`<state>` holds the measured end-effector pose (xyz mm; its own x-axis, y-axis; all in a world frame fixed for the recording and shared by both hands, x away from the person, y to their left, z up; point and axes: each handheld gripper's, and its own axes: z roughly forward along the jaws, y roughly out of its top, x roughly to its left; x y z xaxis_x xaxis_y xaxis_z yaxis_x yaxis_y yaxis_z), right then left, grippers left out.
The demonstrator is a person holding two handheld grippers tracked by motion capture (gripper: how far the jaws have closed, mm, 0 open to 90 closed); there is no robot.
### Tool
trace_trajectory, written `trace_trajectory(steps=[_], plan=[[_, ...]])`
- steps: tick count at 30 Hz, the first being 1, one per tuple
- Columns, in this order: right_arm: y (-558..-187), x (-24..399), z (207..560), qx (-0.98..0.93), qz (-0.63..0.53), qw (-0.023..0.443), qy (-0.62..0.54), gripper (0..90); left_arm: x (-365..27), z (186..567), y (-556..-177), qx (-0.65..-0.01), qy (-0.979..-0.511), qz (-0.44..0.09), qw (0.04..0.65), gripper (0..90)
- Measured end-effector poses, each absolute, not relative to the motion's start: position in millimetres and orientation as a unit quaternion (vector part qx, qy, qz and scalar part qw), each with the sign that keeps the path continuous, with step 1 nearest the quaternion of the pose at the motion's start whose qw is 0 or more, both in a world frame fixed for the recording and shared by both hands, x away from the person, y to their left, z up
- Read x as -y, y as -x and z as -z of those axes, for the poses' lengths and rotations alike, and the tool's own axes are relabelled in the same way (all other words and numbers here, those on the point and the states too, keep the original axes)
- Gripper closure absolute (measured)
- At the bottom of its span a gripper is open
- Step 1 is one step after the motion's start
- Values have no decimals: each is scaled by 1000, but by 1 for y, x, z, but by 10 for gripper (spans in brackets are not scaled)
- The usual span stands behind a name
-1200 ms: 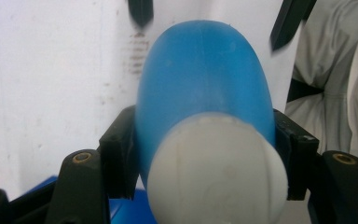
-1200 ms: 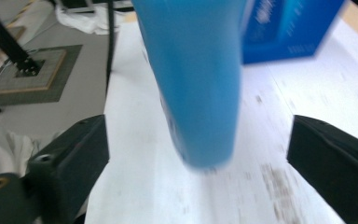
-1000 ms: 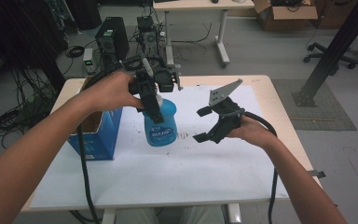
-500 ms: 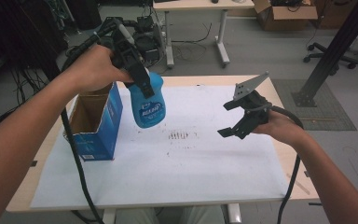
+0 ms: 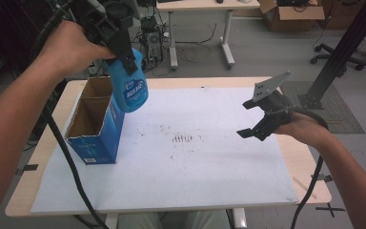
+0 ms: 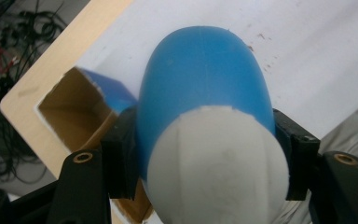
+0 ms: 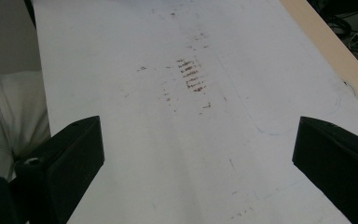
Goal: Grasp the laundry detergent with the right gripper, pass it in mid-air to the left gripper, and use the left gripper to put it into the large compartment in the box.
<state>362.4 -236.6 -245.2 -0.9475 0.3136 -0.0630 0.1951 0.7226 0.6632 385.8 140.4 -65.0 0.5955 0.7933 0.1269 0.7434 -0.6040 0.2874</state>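
A blue bottle (image 5: 131, 89) with a white label hangs tilted in the air over the right rim of an open blue cardboard box (image 5: 94, 123). My left gripper (image 5: 118, 44) is shut on the bottle's upper part, high at the back left. In the left gripper view the bottle (image 6: 205, 88) sits between the jaws, with its white top nearest the camera and the box's opening (image 6: 74, 109) below it. My right gripper (image 5: 259, 117) hovers open over the right side of the table, holding nothing. In the right gripper view its gripper (image 7: 196, 154) has jaws spread wide above the white sheet.
A white sheet (image 5: 181, 167) covers most of the wooden table (image 5: 310, 181), with a patch of brown marks (image 5: 183, 139) in its middle. Desks, cables, boxes and an office chair stand on the floor behind the table.
My left gripper has lifted the blue bottle off the sheet and carried it up and left, over the box's edge. My right gripper has drawn away to the right.
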Motion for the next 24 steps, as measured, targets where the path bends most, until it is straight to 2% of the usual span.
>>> trace_trajectory(steps=[11,24], plan=[[-366,241,249,-928,-334,90,-138,22,-187,59,-395,-548,-821,-137,84,379],[-372,234,248,-936,-318,85,-125,22,-225,74,-396,-626,-763,-137,88,379]])
